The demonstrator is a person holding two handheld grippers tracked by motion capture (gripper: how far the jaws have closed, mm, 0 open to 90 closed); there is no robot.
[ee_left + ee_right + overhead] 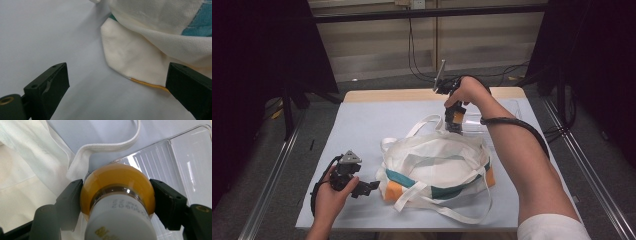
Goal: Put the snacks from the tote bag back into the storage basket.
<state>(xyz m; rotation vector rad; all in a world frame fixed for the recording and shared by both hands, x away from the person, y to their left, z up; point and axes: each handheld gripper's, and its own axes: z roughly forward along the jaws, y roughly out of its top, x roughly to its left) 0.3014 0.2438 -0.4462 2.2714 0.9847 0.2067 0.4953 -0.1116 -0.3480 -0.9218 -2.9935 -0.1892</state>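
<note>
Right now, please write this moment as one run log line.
right gripper: shut on bottle, above clear tray | left gripper: open, beside bag | bottle: not yet in bag

You see a cream bag [437, 160] with teal and orange patches, an amber bulb [117, 182] with a white base, and black-jawed grippers on a pale grey-blue table [362, 125].

Table [362, 125] with tote bag [437, 155], clear tray [507, 112]
</note>
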